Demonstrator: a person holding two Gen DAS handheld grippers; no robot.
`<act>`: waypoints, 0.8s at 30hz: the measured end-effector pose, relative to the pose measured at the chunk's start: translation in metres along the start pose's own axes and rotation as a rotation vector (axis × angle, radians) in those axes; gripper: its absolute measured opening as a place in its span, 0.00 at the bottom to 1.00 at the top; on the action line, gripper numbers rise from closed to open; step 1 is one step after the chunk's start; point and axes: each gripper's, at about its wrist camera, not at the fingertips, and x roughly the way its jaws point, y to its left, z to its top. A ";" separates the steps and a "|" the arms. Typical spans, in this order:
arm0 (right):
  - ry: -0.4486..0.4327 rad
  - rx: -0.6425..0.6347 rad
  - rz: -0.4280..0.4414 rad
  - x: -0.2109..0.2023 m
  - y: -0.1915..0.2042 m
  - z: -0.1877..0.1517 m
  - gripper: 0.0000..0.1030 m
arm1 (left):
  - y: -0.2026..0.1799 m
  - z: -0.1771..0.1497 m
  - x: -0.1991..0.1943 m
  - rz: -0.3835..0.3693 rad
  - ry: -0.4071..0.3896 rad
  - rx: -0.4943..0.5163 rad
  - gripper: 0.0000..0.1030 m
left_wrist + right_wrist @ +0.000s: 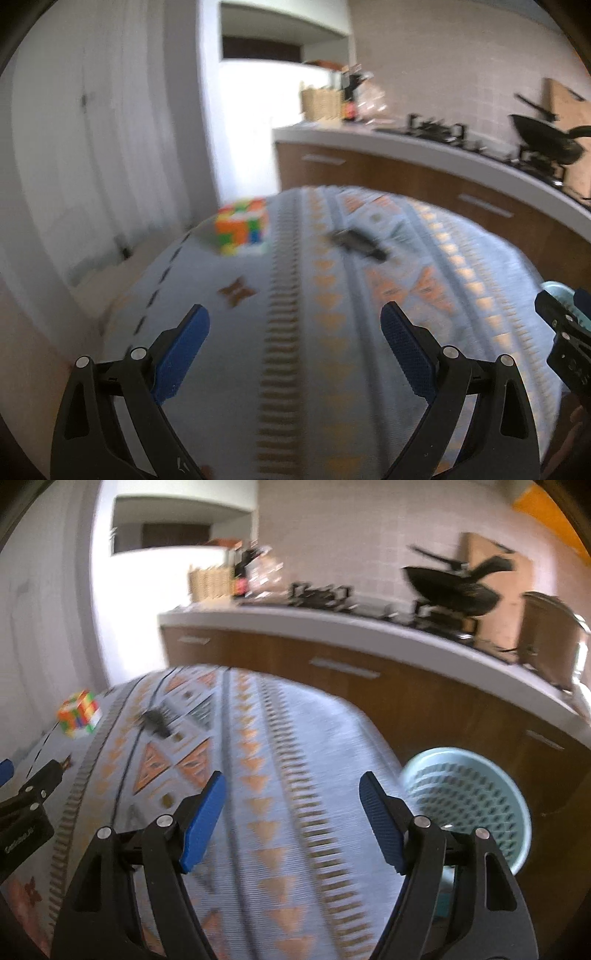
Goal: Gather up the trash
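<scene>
Both hand-held grippers, left and right, are spread wide and empty above the patterned worktop, likely ready for a pick. A small dark scrap, blurred, lies mid-cloth near the puzzle cube; the pale blue basket stands beside the worktop's right edge, handy for drops

I see a patterned tablecloth covering the table, with a colourful puzzle cube near its far left edge. Behind it runs a white counter over brown cabinets. On the counter I see a gas stove and a black wok, plus a woven basket at the far end. Everything's blurred.
</scene>
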 end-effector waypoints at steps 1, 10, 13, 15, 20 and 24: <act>0.017 -0.008 0.011 0.005 0.008 -0.002 0.68 | 0.006 -0.002 0.005 0.015 0.016 -0.005 0.89; 0.180 -0.078 0.080 0.047 0.062 -0.014 0.68 | 0.046 -0.017 0.042 0.061 0.158 -0.055 0.89; 0.184 -0.081 0.078 0.050 0.065 -0.013 0.68 | 0.044 -0.017 0.049 0.066 0.181 -0.039 0.89; 0.198 -0.082 0.074 0.054 0.064 -0.014 0.68 | 0.041 -0.019 0.051 0.069 0.196 -0.033 0.89; 0.222 -0.080 0.071 0.059 0.063 -0.015 0.68 | 0.035 -0.022 0.059 0.116 0.244 -0.004 0.89; 0.207 -0.082 0.064 0.057 0.064 -0.015 0.68 | 0.031 -0.022 0.057 0.148 0.230 0.016 0.89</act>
